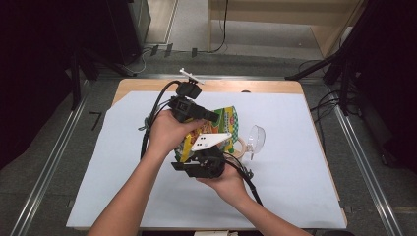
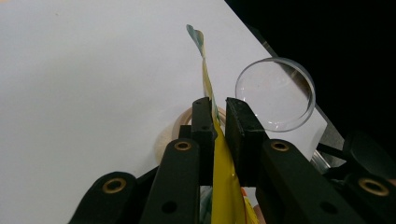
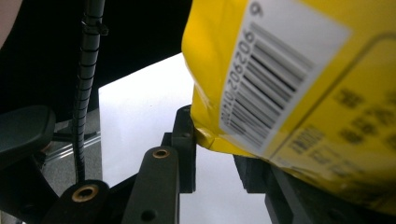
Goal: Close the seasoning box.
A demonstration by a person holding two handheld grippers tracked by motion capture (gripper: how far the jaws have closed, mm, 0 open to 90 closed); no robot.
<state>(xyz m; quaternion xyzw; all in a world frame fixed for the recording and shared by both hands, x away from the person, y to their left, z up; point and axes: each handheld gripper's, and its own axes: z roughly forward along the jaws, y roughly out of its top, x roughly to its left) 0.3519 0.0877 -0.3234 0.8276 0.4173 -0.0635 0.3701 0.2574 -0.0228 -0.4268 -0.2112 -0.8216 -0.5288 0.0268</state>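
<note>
This looks like a lab or a test room set up for recordings, not a home. Under the left gripper (image 1: pixel 204 114) and the right gripper (image 1: pixel 196 158) a wooden table (image 1: pixel 275 86) carries a plain white sheet (image 1: pixel 295 162), laid flat like a work mat. Metal rails (image 1: pixel 356 152) run along the grey floor (image 1: pixel 49 123) on both sides of the grippers. Beyond them, black stand legs (image 1: pixel 324 69) rise at the dark edges, loose cables (image 1: pixel 147 53) trail over the floor, and pale wooden furniture (image 1: pixel 295 14) stands farther off.
</note>
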